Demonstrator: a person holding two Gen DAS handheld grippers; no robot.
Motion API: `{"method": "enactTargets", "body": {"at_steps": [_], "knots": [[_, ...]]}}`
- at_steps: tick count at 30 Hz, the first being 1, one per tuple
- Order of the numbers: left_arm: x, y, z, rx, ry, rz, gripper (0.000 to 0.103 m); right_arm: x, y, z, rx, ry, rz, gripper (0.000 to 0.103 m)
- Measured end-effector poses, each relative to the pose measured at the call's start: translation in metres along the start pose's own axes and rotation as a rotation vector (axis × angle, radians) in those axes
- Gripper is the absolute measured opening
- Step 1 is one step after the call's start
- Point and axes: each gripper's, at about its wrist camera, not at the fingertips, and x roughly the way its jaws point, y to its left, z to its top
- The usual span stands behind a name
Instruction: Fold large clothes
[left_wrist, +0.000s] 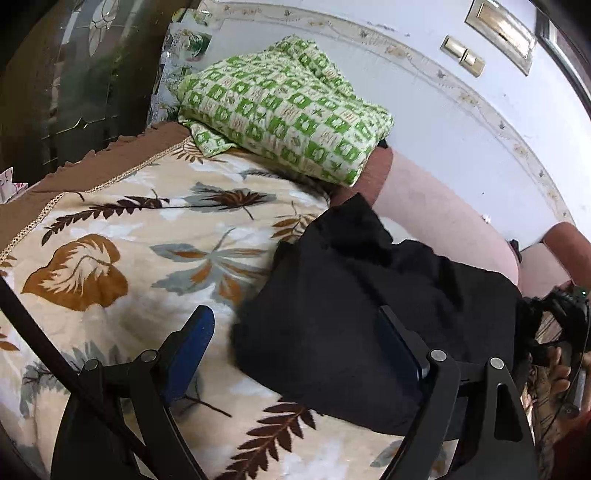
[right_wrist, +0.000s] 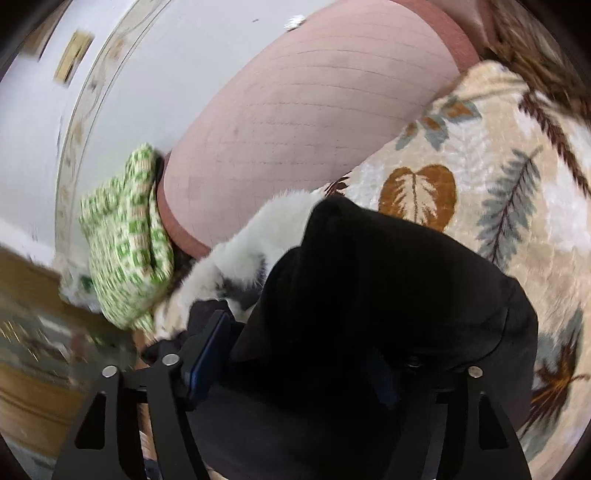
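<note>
1. Black garment (left_wrist: 373, 314) is the biggest thing going here: it's sitting bunched in a compact heap on the leaf-print blanket (left_wrist: 129, 236), close to the pink headboard (right_wrist: 303, 122). Looks mostly folded to me, though the top is lumpy, so I'd guess you've got some flattening or one last fold left.
2. Green checked bundle (left_wrist: 284, 107) sits further back by the headboard, well apart from the black garment. Can't tell if it's finished laundry or a pillow.
3. Your left gripper (left_wrist: 306, 339) is spread wide, empty, hovering at the garment's edge.
4. Your right gripper (right_wrist: 317, 354) is wide too; cloth lies between the jaws but nothing's pinched.
</note>
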Motion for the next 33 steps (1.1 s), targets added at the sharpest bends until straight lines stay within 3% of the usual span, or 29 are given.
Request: {"method": "enactTargets", "body": {"at_steps": [2,6,10,11,13,15,17,20,22,23,26,29,33], "knots": [[-0.003,0.004,0.002,-0.010,-0.012,0.006,0.087,-0.013,0.002,0.000,0.007,-0.081,0.016,0.103],[-0.011,0.010,0.006,-0.017,-0.043,0.025,0.087,-0.043,0.026,-0.004,-0.102,-0.171,-0.047,0.103],[-0.017,0.013,0.008,-0.020,-0.047,0.025,0.087,-0.054,0.056,-0.033,-0.250,-0.149,-0.052,0.103],[-0.017,0.012,0.007,-0.017,-0.045,0.024,0.087,-0.049,0.061,-0.045,-0.280,-0.120,-0.032,0.098],[-0.017,0.013,0.006,-0.012,-0.037,0.023,0.087,-0.032,0.071,-0.069,-0.331,-0.044,0.012,0.078],[-0.016,0.013,0.006,-0.012,-0.031,0.021,0.087,-0.011,0.082,-0.086,-0.378,0.008,0.013,0.053],[-0.015,0.016,0.006,-0.020,-0.028,0.020,0.087,0.021,0.095,-0.097,-0.440,0.039,-0.039,0.047],[-0.014,0.024,0.009,-0.044,-0.027,0.022,0.087,0.073,0.104,-0.096,-0.467,0.021,-0.161,0.047],[-0.010,0.031,0.011,-0.065,-0.015,0.024,0.087,0.107,0.107,-0.089,-0.482,0.005,-0.226,0.055],[-0.008,0.033,0.012,-0.069,-0.007,0.025,0.087,0.127,0.105,-0.084,-0.480,0.016,-0.243,0.067],[0.002,0.043,0.017,-0.085,0.027,0.042,0.087,0.178,0.103,-0.076,-0.514,0.008,-0.314,0.072],[0.009,0.052,0.020,-0.105,0.054,0.070,0.087,0.196,0.106,-0.074,-0.544,-0.043,-0.385,0.073],[0.010,0.057,0.020,-0.132,0.067,0.067,0.087,0.188,0.111,-0.082,-0.591,-0.085,-0.425,0.072]]}}
